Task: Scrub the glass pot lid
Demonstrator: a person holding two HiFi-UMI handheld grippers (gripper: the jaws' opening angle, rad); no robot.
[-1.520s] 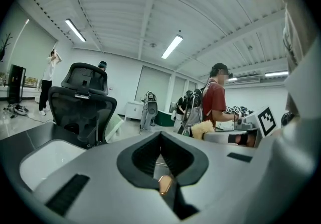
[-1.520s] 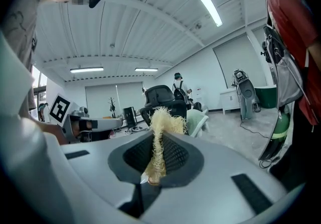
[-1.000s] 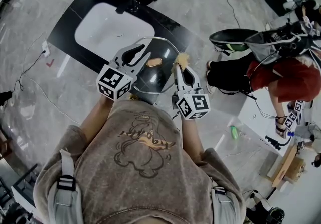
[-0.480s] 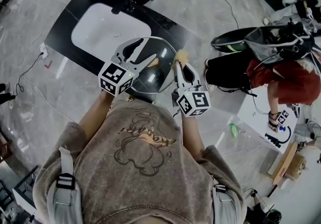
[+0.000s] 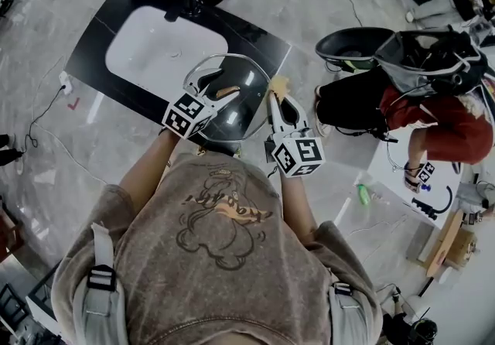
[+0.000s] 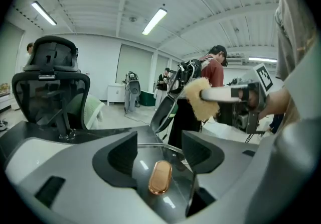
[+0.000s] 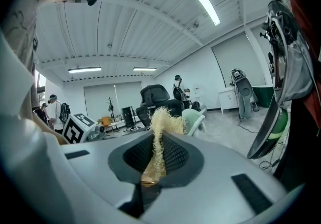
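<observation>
Left tongs (image 6: 160, 150) standing wide apart, jaws having just been opening, pads gripping nothing; hovering over glass pot lid (image 5: 246, 115), its copper knob (image 6: 160, 178) showing between the jaws; lid lying knob-up at near edge of black worktop (image 5: 255, 38), beside white sink (image 5: 155, 46); right tongs (image 7: 156, 156) clamping yellow fibrous scrubber (image 7: 161, 120), just beside lid's rim.

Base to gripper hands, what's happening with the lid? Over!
Left gripper jaws just opened, apart around knob. Right gripper shut on scrubber, beside lid. Nothing in the way.
</observation>
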